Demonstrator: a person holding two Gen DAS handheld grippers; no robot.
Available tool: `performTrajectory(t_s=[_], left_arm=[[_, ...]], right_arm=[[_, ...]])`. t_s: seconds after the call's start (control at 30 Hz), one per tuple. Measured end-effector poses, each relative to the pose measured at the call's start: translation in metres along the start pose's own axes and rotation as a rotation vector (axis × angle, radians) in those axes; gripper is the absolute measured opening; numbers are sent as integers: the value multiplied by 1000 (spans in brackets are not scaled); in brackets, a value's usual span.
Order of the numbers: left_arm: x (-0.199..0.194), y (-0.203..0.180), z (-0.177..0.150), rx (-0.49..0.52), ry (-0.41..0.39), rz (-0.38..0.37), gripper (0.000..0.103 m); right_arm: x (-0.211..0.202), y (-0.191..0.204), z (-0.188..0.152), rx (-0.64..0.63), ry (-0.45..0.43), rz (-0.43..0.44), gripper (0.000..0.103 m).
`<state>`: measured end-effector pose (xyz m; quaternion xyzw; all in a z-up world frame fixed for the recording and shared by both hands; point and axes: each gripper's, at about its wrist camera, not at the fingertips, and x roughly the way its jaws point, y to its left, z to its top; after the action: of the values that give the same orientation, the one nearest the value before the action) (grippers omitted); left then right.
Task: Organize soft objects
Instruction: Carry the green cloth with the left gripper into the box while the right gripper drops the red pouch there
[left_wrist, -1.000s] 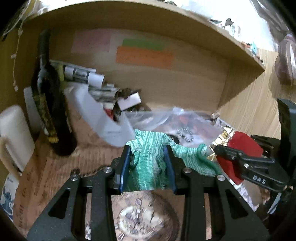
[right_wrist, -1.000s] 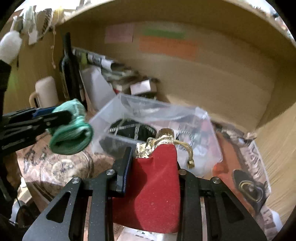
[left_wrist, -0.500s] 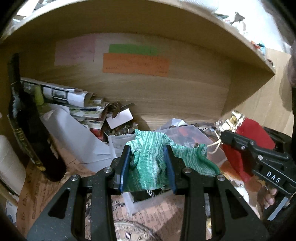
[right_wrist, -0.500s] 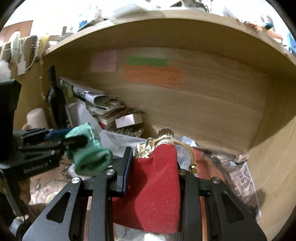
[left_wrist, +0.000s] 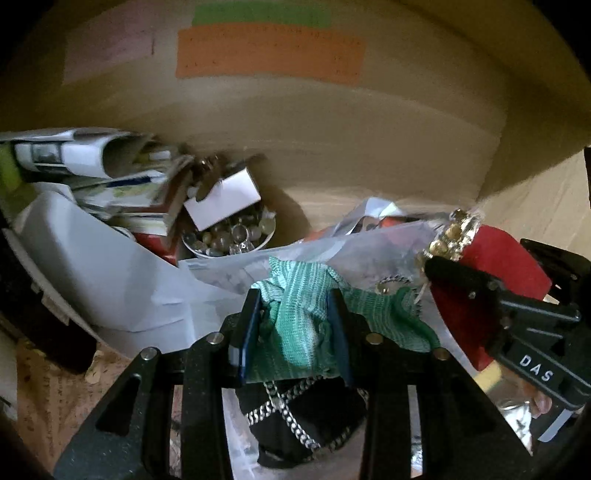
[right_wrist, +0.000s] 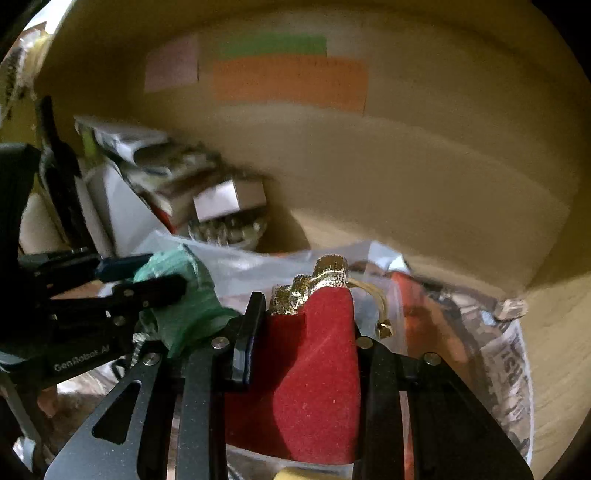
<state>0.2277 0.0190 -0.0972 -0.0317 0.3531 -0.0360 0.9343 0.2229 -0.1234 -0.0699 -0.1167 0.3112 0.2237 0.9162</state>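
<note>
My left gripper (left_wrist: 295, 314) is shut on a green knitted cloth (left_wrist: 303, 317) and holds it over a clear plastic bag (left_wrist: 236, 273) deep in a wooden shelf. A black pouch with a silver chain (left_wrist: 295, 424) lies just below the cloth. My right gripper (right_wrist: 306, 317) is shut on a red velvet pouch (right_wrist: 314, 369) with a gold top and cord. In the left wrist view the red pouch (left_wrist: 495, 258) hangs at the right, beside the cloth. In the right wrist view the green cloth (right_wrist: 181, 306) shows at the left in the left gripper (right_wrist: 144, 277).
A stack of rolled papers and booklets (left_wrist: 92, 166) fills the shelf's left. A small bowl of glass beads (left_wrist: 229, 236) with a white box (left_wrist: 221, 199) on it stands at the back. Coloured notes (left_wrist: 269, 55) stick to the back wall. A printed foil bag (right_wrist: 513, 354) lies at the right.
Both grippers have moved forward, deeper into the shelf and lower toward the plastic bag, each still holding its object. The back wall and the bead bowl are closer now.
</note>
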Motion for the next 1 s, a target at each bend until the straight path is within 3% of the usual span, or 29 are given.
performTrajectory(t_s=[0.17, 0.27, 0.33, 0.43, 0.6, 1.0], left_arm=[[11, -3, -1, 27, 21, 11, 36], [5, -6, -1, 51, 1, 25, 51], [-1, -10, -3, 70, -21, 42, 55], [-2, -10, -1, 78, -30, 47, 55], [-20, -4, -1, 55, -55, 39, 67], [-86, 1, -15, 46, -182, 5, 91]], right_arm=[[17, -4, -7, -8, 87, 2, 28], [19, -4, -9, -16, 108, -7, 39], [19, -3, -11, -20, 110, -14, 55], [15, -3, -11, -26, 100, -31, 64], [3, -1, -10, -25, 87, -34, 78], [-62, 10, -21, -55, -37, -75, 82]])
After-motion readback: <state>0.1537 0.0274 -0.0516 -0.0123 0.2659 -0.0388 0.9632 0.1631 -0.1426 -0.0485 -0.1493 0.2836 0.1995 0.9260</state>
